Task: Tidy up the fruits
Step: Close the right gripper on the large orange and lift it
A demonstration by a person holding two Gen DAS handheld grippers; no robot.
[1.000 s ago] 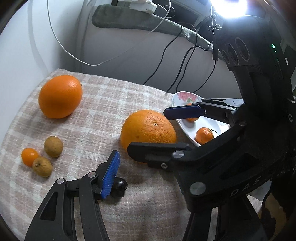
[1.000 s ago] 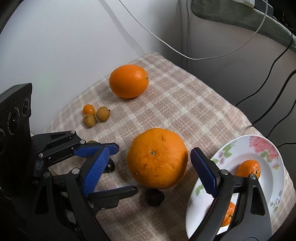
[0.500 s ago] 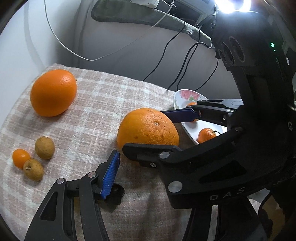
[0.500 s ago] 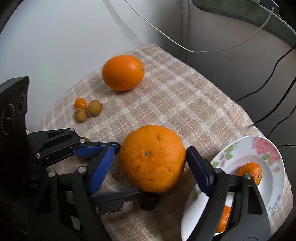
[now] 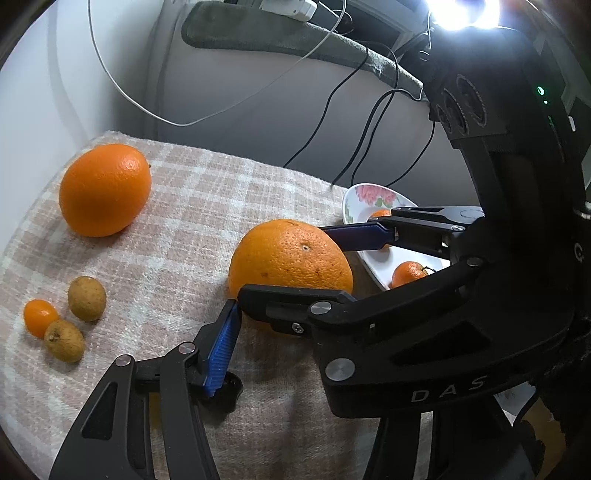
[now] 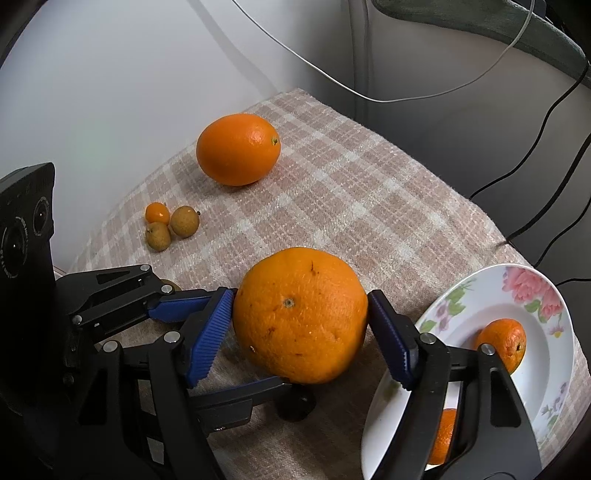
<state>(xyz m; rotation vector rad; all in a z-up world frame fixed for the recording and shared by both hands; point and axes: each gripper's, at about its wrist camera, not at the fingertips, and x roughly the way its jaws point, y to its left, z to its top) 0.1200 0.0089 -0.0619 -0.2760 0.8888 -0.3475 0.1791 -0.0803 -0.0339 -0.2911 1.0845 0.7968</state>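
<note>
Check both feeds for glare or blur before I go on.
Left wrist view: a bright lamp blows out the top right corner; the large dimpled orange stays sharp. Right wrist view: even light, no glare, fisheye bending at the edges, soft shadow under that orange.

This looks like a lived-in room of a home rather than a lab or shop. A small bench is draped with a pink-and-white checked cloth point(image 6: 369, 206), the kind used as a household towel or table cover. On it sits a white plate point(image 6: 546, 398) printed with pink flowers (ordinary domestic tableware). Behind, a plain pale wall point(image 6: 110, 74) meets a grey padded piece of furniture point(image 5: 258, 110), with a folded grey cloth point(image 5: 295, 37) on top. Loose black cables point(image 5: 369, 110) and a white cable point(image 5: 147, 110) hang down it, from a white adapter point(image 5: 288, 5).
</note>
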